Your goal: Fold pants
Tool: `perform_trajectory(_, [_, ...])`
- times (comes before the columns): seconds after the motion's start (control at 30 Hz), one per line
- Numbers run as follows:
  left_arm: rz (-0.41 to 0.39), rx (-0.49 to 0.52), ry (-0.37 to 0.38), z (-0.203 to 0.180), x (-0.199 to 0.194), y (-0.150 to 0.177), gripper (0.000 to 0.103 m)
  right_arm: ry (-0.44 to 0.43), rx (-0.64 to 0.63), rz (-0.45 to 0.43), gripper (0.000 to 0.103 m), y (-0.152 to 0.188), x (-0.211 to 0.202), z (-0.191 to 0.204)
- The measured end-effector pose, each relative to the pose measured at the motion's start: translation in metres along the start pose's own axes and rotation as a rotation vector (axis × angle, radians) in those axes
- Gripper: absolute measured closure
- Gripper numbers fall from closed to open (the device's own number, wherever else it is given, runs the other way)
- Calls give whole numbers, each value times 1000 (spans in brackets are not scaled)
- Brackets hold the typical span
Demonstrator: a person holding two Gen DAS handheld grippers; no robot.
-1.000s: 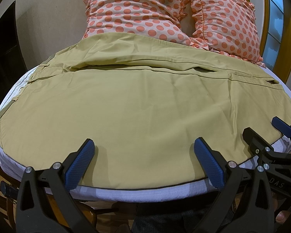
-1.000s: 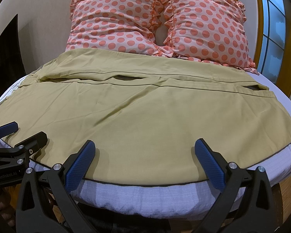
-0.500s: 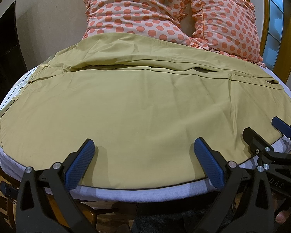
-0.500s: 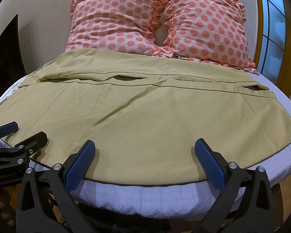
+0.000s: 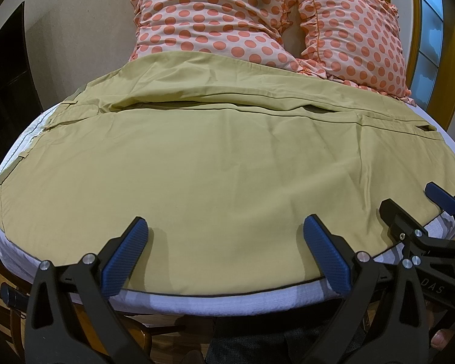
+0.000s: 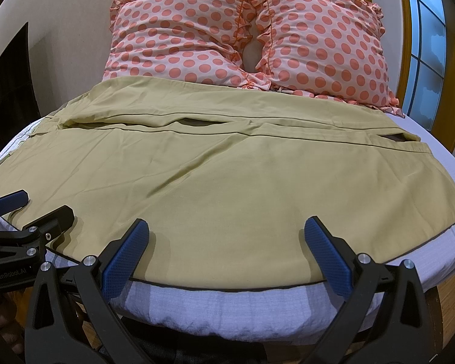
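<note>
The khaki pants (image 6: 227, 182) lie spread flat across the bed (image 6: 257, 306), hem along its near edge and far side touching the pillows (image 6: 245, 36); no fold looks made yet. The left gripper (image 5: 224, 242) and right gripper (image 6: 227, 242) hover wide apart, empty, over that near edge. No containers show.

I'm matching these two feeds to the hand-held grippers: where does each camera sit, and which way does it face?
Left wrist: on the left hand-held gripper, open, at the bed's near edge, facing across the khaki pants toward the polka-dot pillows; the right hand-held gripper shows at its right.
Right wrist: on the right hand-held gripper, open, same heading; the left one appears at its left.
Shared: pants, pillows, white sheet, window.
</note>
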State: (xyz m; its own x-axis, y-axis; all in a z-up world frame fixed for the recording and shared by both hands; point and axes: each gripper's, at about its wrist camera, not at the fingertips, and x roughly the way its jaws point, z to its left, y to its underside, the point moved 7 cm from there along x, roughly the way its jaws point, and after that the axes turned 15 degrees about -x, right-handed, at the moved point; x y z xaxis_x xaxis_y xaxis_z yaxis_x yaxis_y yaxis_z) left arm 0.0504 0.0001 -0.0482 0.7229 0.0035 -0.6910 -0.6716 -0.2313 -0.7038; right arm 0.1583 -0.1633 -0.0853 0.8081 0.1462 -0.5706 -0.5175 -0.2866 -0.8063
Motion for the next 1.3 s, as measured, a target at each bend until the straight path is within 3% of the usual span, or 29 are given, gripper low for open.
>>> perform_trajectory(0.67, [-2,1,0,0,0,0,2,-1,-3,-3,1,2,1,1])
perform_trajectory(1.17, [-26,3,14,1,0,-1,2,-78,-56,-40,1,6,-5,0])
perform_trajectory(1.3, [-35,14,23,4,-3,-3,2,-82,-19,15,1,-3,-2,-23])
